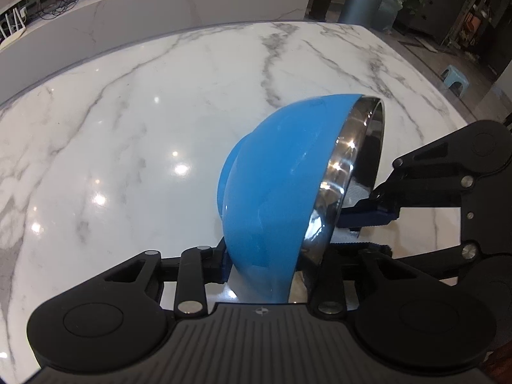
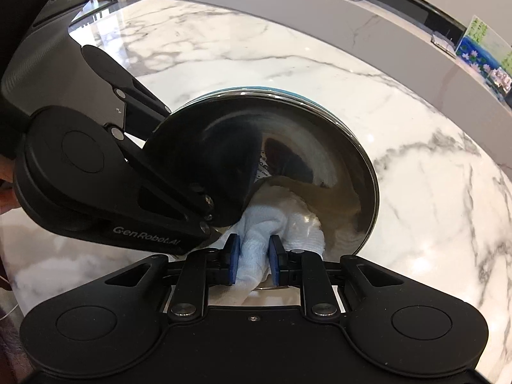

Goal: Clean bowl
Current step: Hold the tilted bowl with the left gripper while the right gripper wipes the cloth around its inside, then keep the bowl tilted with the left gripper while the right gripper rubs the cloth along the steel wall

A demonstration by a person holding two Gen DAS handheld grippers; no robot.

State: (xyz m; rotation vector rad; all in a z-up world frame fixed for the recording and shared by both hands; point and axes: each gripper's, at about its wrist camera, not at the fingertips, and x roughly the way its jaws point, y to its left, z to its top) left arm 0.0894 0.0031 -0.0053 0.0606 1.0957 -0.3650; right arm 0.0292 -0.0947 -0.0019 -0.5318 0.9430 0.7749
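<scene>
**Wiping under way, bowl not yet clean**

The left gripper (image 1: pixel 265 256) clamps the tilted bowl (image 1: pixel 281 172) by its rim above the marble table (image 1: pixel 128 112), near its front edge. The right gripper (image 2: pixel 252 260), nearly closed, pinches a white cloth (image 2: pixel 288 220) against the steel inside; brownish residue remains.

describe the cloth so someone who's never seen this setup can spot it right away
Start at the white marble table, then find the bowl tipped on its side, blue outside and mirror-steel inside. The cloth is the white towel bunched against the bowl's inner wall, pinched between the right gripper's blue pads. It is the only soft, textured thing among hard, glossy surfaces.
</scene>
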